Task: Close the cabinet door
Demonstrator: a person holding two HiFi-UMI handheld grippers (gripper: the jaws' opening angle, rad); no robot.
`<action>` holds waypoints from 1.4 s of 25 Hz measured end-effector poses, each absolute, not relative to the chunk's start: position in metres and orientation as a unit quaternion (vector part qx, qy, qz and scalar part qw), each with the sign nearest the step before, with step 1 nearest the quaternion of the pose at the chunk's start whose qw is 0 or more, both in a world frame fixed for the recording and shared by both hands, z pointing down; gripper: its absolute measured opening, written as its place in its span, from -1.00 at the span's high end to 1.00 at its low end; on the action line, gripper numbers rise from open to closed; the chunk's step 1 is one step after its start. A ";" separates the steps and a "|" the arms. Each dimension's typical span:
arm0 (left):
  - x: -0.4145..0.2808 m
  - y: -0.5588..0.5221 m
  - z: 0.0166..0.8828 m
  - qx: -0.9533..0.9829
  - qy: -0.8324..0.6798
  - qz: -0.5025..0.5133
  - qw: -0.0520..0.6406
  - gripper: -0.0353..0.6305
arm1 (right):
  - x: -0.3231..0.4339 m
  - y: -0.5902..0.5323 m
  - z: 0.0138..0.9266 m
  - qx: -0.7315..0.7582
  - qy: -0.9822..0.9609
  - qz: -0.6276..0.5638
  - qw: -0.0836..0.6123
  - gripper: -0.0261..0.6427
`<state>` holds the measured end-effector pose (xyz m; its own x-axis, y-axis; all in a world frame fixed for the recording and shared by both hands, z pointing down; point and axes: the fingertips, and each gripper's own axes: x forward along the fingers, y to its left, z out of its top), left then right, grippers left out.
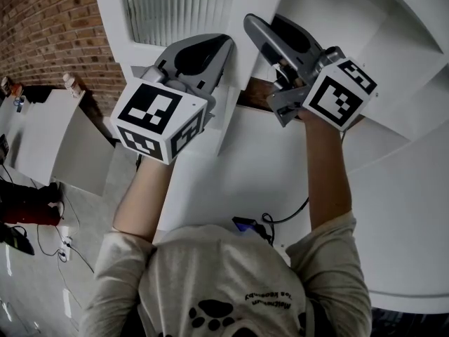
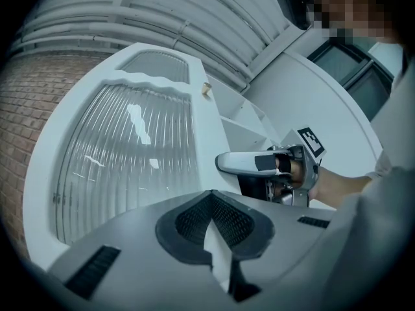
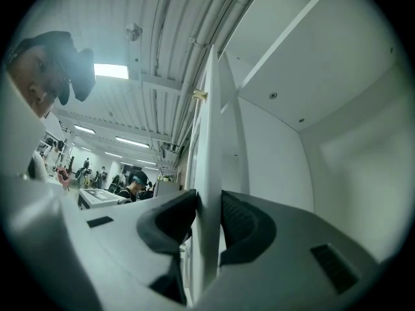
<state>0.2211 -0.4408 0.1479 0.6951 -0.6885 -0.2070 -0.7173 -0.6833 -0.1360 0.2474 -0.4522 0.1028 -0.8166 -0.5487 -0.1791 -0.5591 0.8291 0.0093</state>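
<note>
The white cabinet door (image 1: pixel 112 20) has a ribbed glass panel (image 2: pixel 130 161) and stands open, edge-on to me. Its free edge (image 3: pixel 211 128) runs between the jaws of my right gripper (image 3: pixel 209 203), and both pads lie against it. A small brass knob (image 3: pixel 200 95) sits higher on that edge. The head view has the right gripper (image 1: pixel 265 21) at the door's edge, in front of the open cabinet (image 1: pixel 316 5). My left gripper (image 2: pixel 211 196) is shut, its tips together and empty, close to the door's lower frame. From above, the left gripper (image 1: pixel 223 44) is beside the right one.
A brick wall (image 1: pixel 49 27) rises at the left, with white furniture (image 1: pixel 56 139) in front of it and cables (image 1: pixel 63 244) on the floor. The white inside of the cabinet (image 3: pixel 311 76) lies to the right of the door. People (image 3: pixel 136 180) stand far behind.
</note>
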 end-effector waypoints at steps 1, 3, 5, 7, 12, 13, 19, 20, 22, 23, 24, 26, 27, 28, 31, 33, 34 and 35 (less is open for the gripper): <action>0.222 -0.444 0.148 -0.914 0.385 0.069 0.104 0.87 | 0.248 -0.455 0.103 -0.292 0.952 0.031 0.085 0.58; 0.223 -0.447 0.148 -0.914 0.386 0.067 0.105 0.87 | 0.249 -0.460 0.103 -0.296 0.951 0.032 0.085 0.56; 0.223 -0.449 0.148 -0.914 0.386 0.065 0.104 0.87 | 0.249 -0.461 0.103 -0.299 0.950 0.032 0.085 0.56; 0.224 -0.449 0.149 -0.915 0.386 0.063 0.103 0.87 | 0.250 -0.462 0.104 -0.304 0.948 0.032 0.085 0.55; 0.226 -0.449 0.149 -0.915 0.385 0.056 0.104 0.87 | 0.251 -0.462 0.104 -0.329 0.941 0.034 0.074 0.51; 0.226 -0.449 0.148 -0.915 0.385 0.055 0.104 0.87 | 0.252 -0.462 0.104 -0.334 0.939 0.034 0.074 0.50; 0.226 -0.448 0.148 -0.914 0.390 0.048 0.106 0.87 | 0.253 -0.461 0.103 -0.361 0.929 0.039 0.075 0.47; 0.226 -0.448 0.147 -0.913 0.390 0.047 0.106 0.87 | 0.253 -0.461 0.103 -0.365 0.927 0.038 0.075 0.47; 0.226 -0.448 0.147 -0.914 0.390 0.046 0.106 0.87 | 0.255 -0.461 0.103 -0.373 0.924 0.037 0.076 0.46; 0.226 -0.449 0.147 -0.913 0.390 0.045 0.107 0.87 | 0.256 -0.462 0.103 -0.381 0.921 0.040 0.077 0.46; 0.226 -0.451 0.148 -0.913 0.391 0.044 0.108 0.87 | 0.258 -0.462 0.102 -0.390 0.916 0.046 0.077 0.45; 0.226 -0.454 0.149 -0.913 0.392 0.044 0.107 0.87 | 0.265 -0.461 0.101 -0.413 0.905 0.065 0.078 0.49; 0.226 -0.455 0.150 -0.913 0.391 0.046 0.105 0.87 | 0.269 -0.459 0.099 -0.421 0.901 0.072 0.078 0.53; 0.226 -0.454 0.149 -0.914 0.389 0.048 0.103 0.87 | 0.273 -0.457 0.097 -0.426 0.898 0.075 0.078 0.53; 0.226 -0.450 0.147 -0.915 0.388 0.054 0.100 0.87 | 0.280 -0.453 0.097 -0.432 0.896 0.071 0.076 0.53; 0.227 -0.450 0.147 -0.914 0.388 0.055 0.100 0.87 | 0.283 -0.451 0.100 -0.437 0.894 0.068 0.074 0.53; 0.227 -0.450 0.147 -0.915 0.388 0.055 0.100 0.87 | 0.285 -0.450 0.102 -0.440 0.893 0.066 0.073 0.53; 0.227 -0.450 0.147 -0.915 0.387 0.055 0.099 0.87 | 0.286 -0.449 0.103 -0.442 0.892 0.066 0.073 0.53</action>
